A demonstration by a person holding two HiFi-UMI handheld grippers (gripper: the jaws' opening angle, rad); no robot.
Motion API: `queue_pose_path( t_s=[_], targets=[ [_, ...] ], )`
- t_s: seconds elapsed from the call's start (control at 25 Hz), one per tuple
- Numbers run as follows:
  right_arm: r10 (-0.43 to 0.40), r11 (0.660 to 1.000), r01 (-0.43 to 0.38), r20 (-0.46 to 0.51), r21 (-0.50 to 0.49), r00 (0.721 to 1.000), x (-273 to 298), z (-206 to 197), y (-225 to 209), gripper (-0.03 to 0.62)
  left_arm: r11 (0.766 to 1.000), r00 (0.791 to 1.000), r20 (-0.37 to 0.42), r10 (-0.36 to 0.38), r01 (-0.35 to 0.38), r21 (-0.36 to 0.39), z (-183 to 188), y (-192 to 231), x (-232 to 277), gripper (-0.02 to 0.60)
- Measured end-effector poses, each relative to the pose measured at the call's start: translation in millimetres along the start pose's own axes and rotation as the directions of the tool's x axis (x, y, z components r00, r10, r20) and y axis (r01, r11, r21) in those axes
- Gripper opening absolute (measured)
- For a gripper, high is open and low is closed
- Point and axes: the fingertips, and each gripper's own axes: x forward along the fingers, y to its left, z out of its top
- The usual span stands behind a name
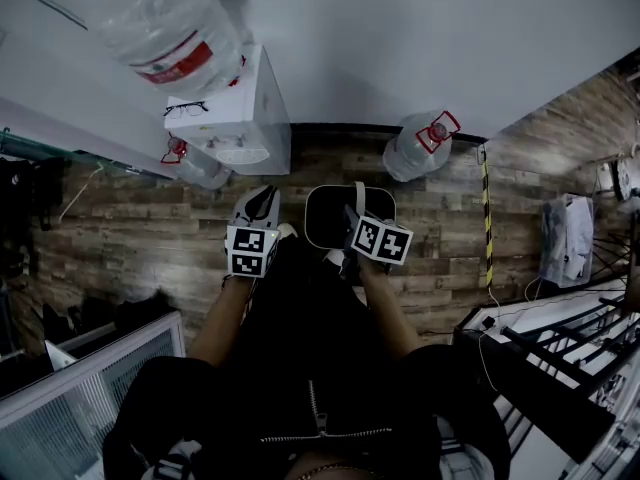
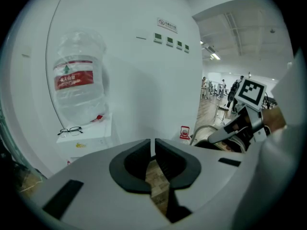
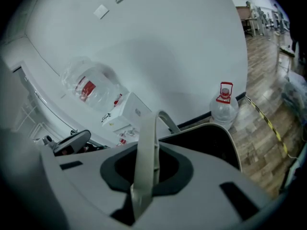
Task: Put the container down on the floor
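Note:
The container [image 1: 330, 220] is a dark bin with a pale rim and a pale bail handle [image 1: 359, 198]. It sits in front of my legs over the wooden floor; I cannot tell whether it touches the floor. My right gripper [image 1: 355, 230] is shut on the handle [image 3: 146, 147], which runs up between its pads [image 3: 165, 169], with the container's dark inside [image 3: 211, 143] just beyond. My left gripper [image 1: 262, 200] is beside the container on its left, shut with nothing between its jaws [image 2: 153, 147]. The left gripper view shows the container's rim [image 2: 204, 131] at the right.
A white water dispenser [image 1: 240, 118] with a big bottle [image 1: 170, 18] and a pair of glasses [image 1: 185, 108] stands against the wall. Two water bottles [image 1: 415, 146] [image 1: 195, 163] stand on the floor. A striped tape line [image 1: 488, 218], a white cloth [image 1: 567, 238] and black rails [image 1: 560, 358] lie right.

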Motion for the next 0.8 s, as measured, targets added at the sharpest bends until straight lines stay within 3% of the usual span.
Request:
queue_pose_path(
  t_s=[0.4,0.8],
  targets=[
    [-0.037,0.995,0.037,-0.005,0.094,0.999,36.9,37.0,-28.9,0.043,0.999,0.999,-0.008,-0.052,0.052,-0.011,5.1,21.8,67.0,0.038],
    [-0.035,0.994,0.039,-0.042,0.102,0.999,110.8,75.5,-38.4,0.043,0.994,0.993,-0.053,-0.104,0.104,-0.016,4.8,39.8,143.0,0.038]
  ],
)
